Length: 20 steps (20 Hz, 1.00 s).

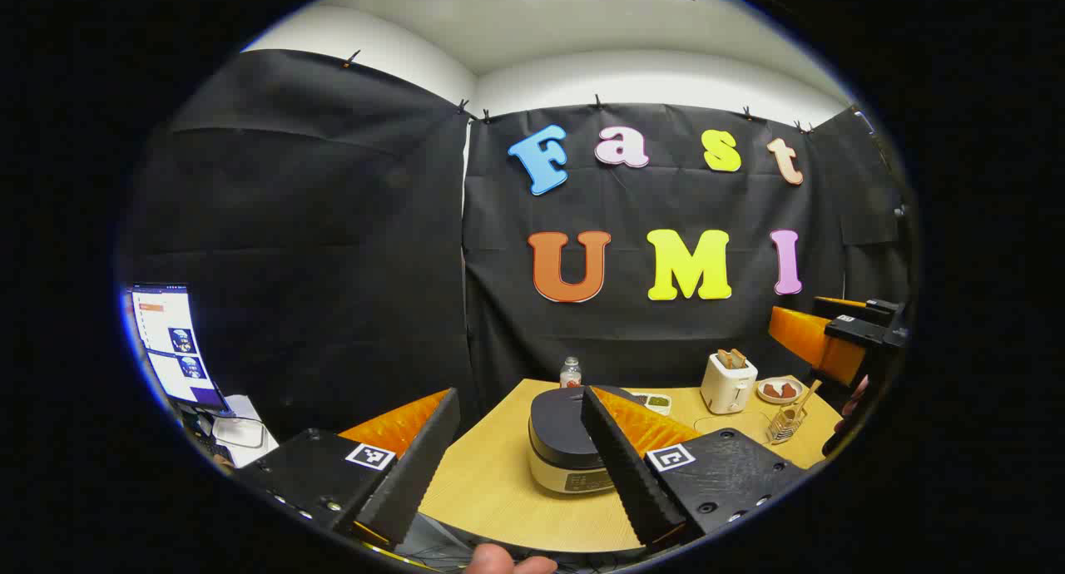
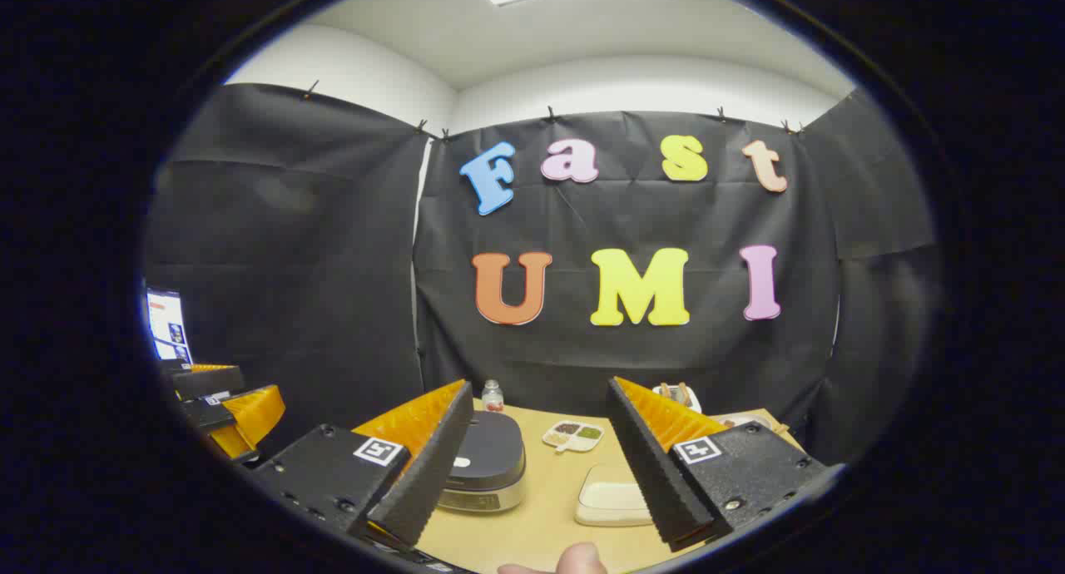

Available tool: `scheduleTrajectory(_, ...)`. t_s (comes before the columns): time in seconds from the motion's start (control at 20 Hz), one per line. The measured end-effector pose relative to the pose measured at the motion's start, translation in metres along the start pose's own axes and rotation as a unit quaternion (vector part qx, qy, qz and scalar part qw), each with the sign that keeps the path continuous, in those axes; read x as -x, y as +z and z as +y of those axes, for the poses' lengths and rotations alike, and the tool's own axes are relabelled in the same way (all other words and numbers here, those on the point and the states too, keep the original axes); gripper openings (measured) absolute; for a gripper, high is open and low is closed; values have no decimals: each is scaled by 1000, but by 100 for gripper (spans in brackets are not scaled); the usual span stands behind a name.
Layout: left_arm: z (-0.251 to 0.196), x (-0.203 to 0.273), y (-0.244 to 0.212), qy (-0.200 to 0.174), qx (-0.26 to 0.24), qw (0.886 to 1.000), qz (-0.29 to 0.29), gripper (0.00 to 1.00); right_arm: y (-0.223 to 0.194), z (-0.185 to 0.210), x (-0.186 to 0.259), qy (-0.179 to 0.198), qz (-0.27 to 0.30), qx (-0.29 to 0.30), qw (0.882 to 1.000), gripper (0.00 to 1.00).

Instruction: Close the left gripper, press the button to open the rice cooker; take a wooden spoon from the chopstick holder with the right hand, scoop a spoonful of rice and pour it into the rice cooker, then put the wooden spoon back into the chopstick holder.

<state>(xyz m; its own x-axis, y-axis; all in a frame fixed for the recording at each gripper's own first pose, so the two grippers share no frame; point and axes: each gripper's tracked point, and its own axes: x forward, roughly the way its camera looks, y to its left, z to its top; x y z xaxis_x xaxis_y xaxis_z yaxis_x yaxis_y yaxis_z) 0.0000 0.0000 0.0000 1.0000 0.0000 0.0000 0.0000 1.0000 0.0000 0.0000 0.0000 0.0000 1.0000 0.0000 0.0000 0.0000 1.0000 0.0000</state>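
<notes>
Nearest in the left gripper view, the left gripper [image 1: 520, 466] is hanging with its jaws wide apart and nothing between them; the right gripper [image 2: 541, 470] is gaping likewise in the right gripper view. Just beyond, the rice cooker [image 1: 570, 453] is sitting lid-down on the wooden table [image 1: 499, 482], one finger partly covering it. Farther right, the chopstick holder [image 1: 785, 424] is carrying the wooden spoon [image 1: 805, 398], near a toaster [image 1: 726, 381] and plate [image 1: 780, 389]. A white tray [image 2: 611, 497] is lying half hidden behind the right gripper's finger.

It is a recording booth staged as a kitchen. Black cloth walls [image 2: 291, 249] surround a wooden surface [image 1: 499, 482] holding a rice cooker [image 1: 566, 449] and toaster [image 1: 727, 381]. A monitor [image 1: 175, 345] glows alongside.
</notes>
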Motion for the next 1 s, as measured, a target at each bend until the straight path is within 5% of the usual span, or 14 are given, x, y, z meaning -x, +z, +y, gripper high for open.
scheduleTrajectory(1.0, -34, 1, -18, -29, -6, 999, 25, 94, -19, -46, 15, -43, 14, -9, 999, 100)
